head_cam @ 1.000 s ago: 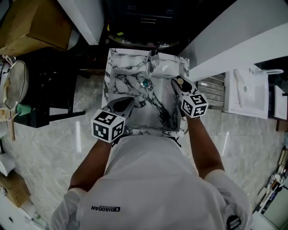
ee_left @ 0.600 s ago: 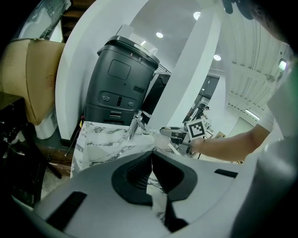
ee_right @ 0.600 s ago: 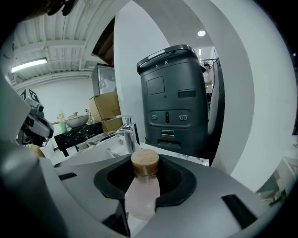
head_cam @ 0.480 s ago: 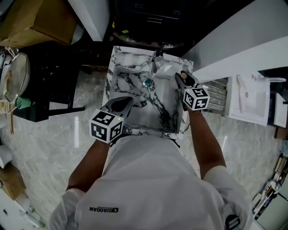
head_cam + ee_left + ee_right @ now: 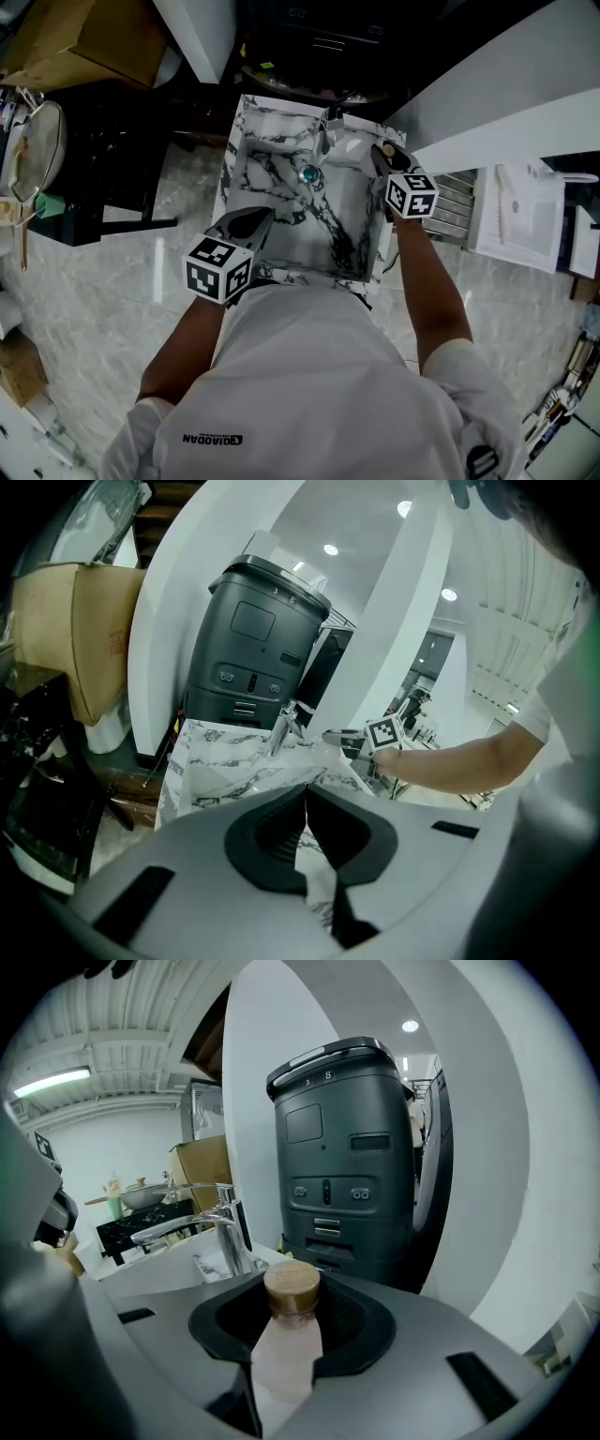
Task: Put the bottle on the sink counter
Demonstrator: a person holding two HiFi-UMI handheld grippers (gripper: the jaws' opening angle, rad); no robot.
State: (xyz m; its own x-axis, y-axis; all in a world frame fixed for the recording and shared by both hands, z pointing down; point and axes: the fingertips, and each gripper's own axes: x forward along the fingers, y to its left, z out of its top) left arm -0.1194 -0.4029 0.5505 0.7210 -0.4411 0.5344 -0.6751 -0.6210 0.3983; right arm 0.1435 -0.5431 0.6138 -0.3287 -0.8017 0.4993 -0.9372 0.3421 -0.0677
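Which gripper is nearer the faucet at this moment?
Right. The right gripper, shut on the bottle, is just beside the faucet at the back right of the sink; the left gripper hangs over its front left rim.

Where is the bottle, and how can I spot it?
Find the white marble sink with black veins. At its right side, near the faucet, the right gripper holds the bottle. It is pale pink with a round brown cap.

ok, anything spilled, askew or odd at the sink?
Nothing stands out. The right tongs hold the bottle, cap on, near the faucet; no spill or damage shows on the marble sink. The left tongs are shut, empty.
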